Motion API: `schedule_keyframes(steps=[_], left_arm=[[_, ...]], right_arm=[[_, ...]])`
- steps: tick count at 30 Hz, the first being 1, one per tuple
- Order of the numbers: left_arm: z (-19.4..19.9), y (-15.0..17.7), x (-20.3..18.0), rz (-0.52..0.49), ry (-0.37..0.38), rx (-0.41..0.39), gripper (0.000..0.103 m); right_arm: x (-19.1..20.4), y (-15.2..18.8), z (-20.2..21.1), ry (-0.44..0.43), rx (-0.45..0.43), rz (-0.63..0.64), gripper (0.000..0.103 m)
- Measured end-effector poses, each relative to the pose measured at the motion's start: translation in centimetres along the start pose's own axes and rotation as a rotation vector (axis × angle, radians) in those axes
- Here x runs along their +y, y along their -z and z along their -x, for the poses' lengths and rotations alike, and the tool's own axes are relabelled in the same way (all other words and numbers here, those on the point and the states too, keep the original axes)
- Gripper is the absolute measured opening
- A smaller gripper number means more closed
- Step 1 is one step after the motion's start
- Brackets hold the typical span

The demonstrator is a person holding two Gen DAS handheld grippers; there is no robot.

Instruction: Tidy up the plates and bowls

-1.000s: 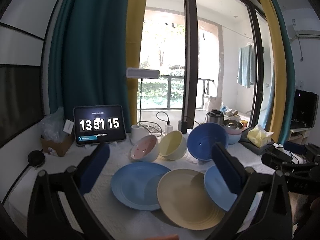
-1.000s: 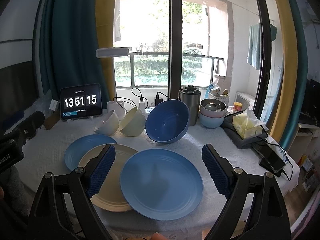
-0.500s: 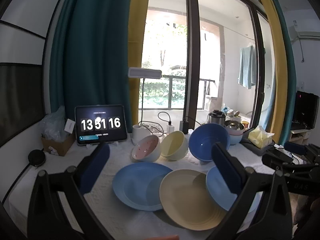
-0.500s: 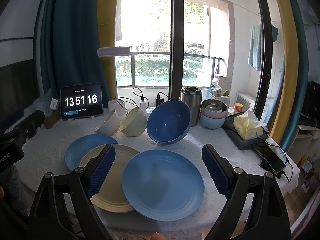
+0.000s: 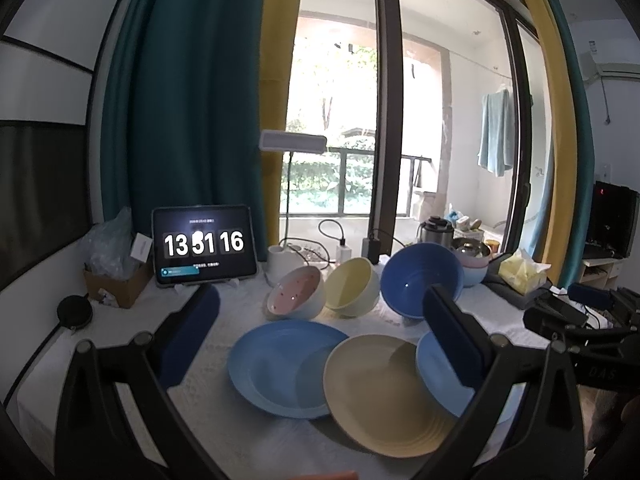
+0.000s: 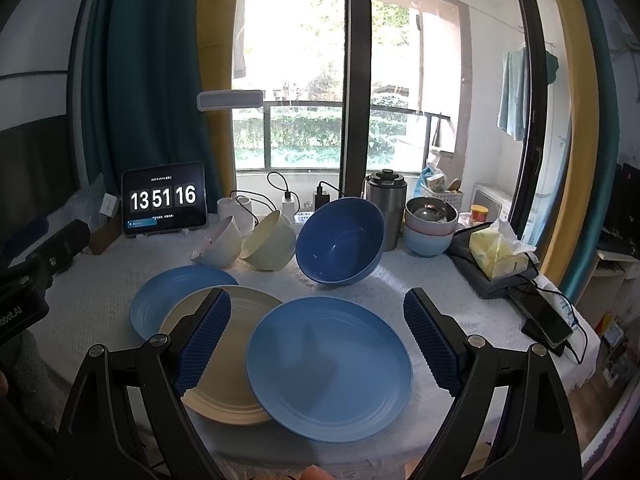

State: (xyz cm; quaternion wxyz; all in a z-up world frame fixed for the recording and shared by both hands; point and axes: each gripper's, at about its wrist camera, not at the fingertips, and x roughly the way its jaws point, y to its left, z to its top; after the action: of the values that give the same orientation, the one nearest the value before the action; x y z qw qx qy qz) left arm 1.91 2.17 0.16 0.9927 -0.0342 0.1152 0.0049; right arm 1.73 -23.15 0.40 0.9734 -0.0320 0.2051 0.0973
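Observation:
Three plates overlap on the white tablecloth: a small blue plate (image 6: pixel 176 292) at the left, a cream plate (image 6: pixel 224 360) in the middle, a large blue plate (image 6: pixel 328 368) on top at the right. Behind them three bowls lie tilted on their sides: a pink-and-white bowl (image 5: pixel 296 294), a cream bowl (image 5: pixel 352 286) and a dark blue bowl (image 6: pixel 340 240). My left gripper (image 5: pixel 320 332) is open and empty, above the small blue plate (image 5: pixel 280 364) and cream plate (image 5: pixel 384 392). My right gripper (image 6: pixel 316 332) is open and empty, held over the large blue plate.
A tablet clock (image 6: pixel 164 200) stands at the back left. A steel kettle (image 6: pixel 386 200), stacked bowls (image 6: pixel 430 224), a tissue pack (image 6: pixel 498 252) and a phone with cables (image 6: pixel 546 322) sit at the right. A lamp base (image 5: pixel 282 264) and chargers line the window side.
Both grippers have hardly moved; the views shifted slightly. The clock went from 13:51:15 to 13:51:16. The plates and bowls have not moved.

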Motion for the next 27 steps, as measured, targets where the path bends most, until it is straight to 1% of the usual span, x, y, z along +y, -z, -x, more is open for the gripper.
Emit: schedule_keyframes(steps=[10,20,27], left_arm=[[-0.7,0.7,0.4,-0.003,-0.012,0.046,0.102],[-1.7,2.2,0.9,-0.005,-0.027,0.11,0.102],[-2.7,3.6,1.6,-0.006,-0.039,0.165,0.102]], right_arm=[[0.4,0.8,-1.1,-0.014,0.034,-0.005,0.091],[1.4,1.9,-2.9,-0.04,0.095,-0.008,0.091],[2.8,3.2,-4.6,-0.108,0.167,-0.001,0.091]])
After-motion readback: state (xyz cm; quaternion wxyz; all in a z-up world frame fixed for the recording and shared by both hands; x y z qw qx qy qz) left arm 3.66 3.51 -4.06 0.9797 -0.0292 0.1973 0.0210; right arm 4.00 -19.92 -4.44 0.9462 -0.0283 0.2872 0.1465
